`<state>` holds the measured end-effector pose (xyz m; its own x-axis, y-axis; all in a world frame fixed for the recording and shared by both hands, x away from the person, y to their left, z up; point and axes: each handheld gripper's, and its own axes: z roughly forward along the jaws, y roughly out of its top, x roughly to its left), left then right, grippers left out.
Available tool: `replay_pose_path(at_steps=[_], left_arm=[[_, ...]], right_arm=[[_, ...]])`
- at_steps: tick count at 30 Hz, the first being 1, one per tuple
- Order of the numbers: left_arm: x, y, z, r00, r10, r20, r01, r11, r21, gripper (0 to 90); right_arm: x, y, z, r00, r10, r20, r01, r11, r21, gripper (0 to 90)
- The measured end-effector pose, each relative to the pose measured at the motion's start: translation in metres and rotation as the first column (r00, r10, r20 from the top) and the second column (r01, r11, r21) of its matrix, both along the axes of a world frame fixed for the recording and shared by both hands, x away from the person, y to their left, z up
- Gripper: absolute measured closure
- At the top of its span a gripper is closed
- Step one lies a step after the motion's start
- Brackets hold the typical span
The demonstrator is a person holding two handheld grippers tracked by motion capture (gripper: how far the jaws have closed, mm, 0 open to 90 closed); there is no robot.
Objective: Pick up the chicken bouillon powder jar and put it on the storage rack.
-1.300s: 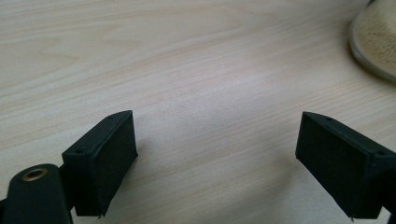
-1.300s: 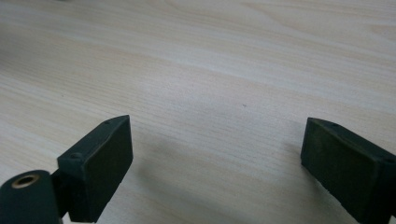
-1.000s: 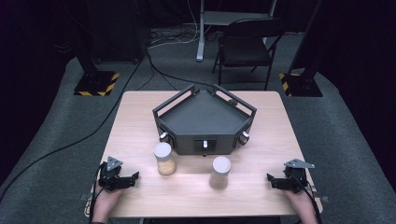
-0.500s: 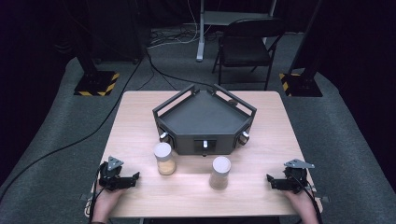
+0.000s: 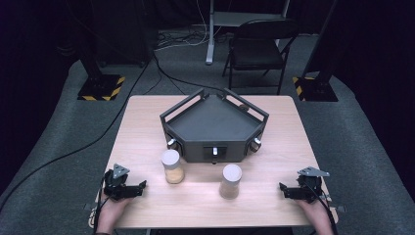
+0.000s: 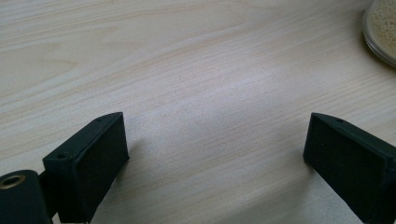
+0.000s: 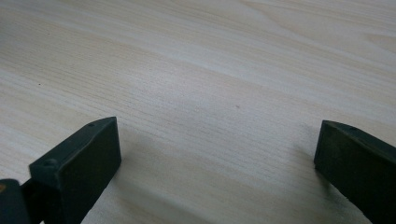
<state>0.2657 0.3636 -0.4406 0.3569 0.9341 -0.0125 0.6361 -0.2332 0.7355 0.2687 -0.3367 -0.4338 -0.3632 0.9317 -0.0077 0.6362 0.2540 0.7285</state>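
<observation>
A pale wooden table (image 5: 147, 122) stands on grey carpet, and in the middle of it sits a dark five-sided tray (image 5: 213, 120), its flat front face toward the person and its pointed corner aimed away, toward the folding chair (image 5: 257, 49) behind. Small knobs show on the tray's front and near corners; no writing on them can be read from here.

Just in front of the tray stand two jars, both upright with their long axes vertical. The left jar (image 5: 172, 166) holds something tan and grainy and stands close to the tray's front left corner. The right jar (image 5: 231, 181) looks paler and sits a little nearer the person, apart from the tray. Neither carries a label that can be made out.

The left gripper (image 5: 131, 190) rests at the near left edge of the table, held in a hand (image 5: 110, 213), jaws spread wide and pointing inward toward the jars with nothing between them. In the left gripper view the grainy jar's base peeks in at the top right. The right gripper (image 5: 288, 190) lies at the near right edge in the other hand (image 5: 315, 210), likewise released and empty, aimed toward the middle.

Yellow-and-black striped bases (image 5: 100, 88) flank the table on the floor.
</observation>
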Motion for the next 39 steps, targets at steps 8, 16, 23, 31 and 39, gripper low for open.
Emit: replay_pose_path(at_steps=[8,16,23,31,39], left_arm=[[0.0,0.0,0.0,1.0,0.0,0.0,0.0,1.0,-0.001,5.9],[-0.003,0.01,-0.002,0.9999,-0.006,0.008,0.006,0.9992,-0.039,7.9],[-0.015,0.017,0.005,0.9984,0.008,0.056,-0.005,0.9986,-0.052,8.2],[-0.026,0.019,0.022,0.9928,-0.005,0.119,0.013,0.9979,-0.064,9.1],[-0.031,0.009,0.034,0.9881,-0.049,0.146,0.055,0.9976,-0.041,9.3]], right_arm=[[0.002,0.0,0.0,1.0,-0.002,-0.001,0.002,1.0,0.001,0.0],[0.002,0.0,0.0,1.0,-0.003,-0.001,0.003,1.0,0.001,0.0],[0.002,0.0,0.0,1.0,0.0,0.0,0.0,1.0,0.001,0.0],[0.002,0.0,0.0,1.0,-0.002,0.0,0.002,1.0,0.001,0.0],[0.002,0.0,0.0,1.0,0.001,0.0,-0.001,1.0,0.001,0.0]])
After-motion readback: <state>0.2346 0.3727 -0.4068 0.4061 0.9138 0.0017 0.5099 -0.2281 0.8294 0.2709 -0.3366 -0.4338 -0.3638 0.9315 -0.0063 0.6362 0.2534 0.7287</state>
